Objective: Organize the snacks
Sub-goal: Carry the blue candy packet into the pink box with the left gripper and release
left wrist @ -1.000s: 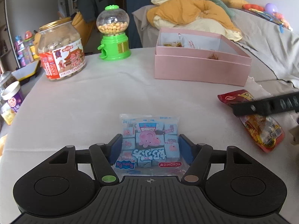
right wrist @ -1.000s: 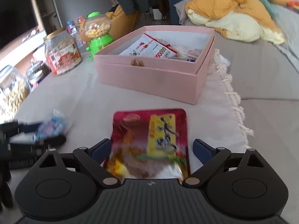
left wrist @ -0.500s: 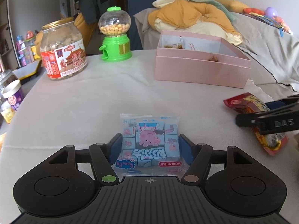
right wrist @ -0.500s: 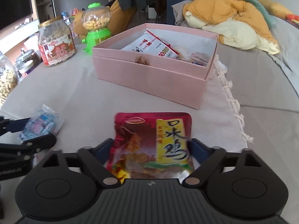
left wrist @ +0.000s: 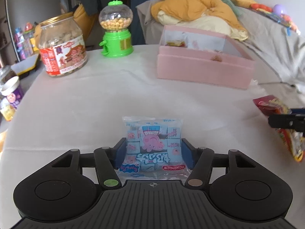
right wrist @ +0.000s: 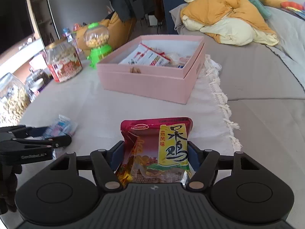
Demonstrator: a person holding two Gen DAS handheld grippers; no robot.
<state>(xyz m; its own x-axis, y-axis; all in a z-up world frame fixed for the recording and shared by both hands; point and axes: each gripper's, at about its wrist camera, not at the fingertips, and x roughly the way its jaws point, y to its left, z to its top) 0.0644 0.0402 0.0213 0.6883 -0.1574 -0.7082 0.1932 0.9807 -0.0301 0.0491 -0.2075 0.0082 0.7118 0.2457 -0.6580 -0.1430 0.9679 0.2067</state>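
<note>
- The left gripper (left wrist: 153, 150) is clenched on the blue snack pack (left wrist: 153, 146), which sits between its fingers and pokes out past the tips.
- The right gripper (right wrist: 155, 155) is clenched on the red snack pouch (right wrist: 155, 148), held the same way.
- Ahead of both pairs of fingers, well apart, stands the open pink box (right wrist: 152, 81), already holding packets.
- Step in hand, by my reading: carrying both packs towards the box.
- Next move calls for lifting each pack over the near wall, then releasing inside.
- Left of the box stand the green candy dispenser (left wrist: 116, 30) and the snack jar (left wrist: 62, 45).

Black ribbed left gripper (left wrist: 153, 150), blue jaws, green and bronze pivot discs
</note>
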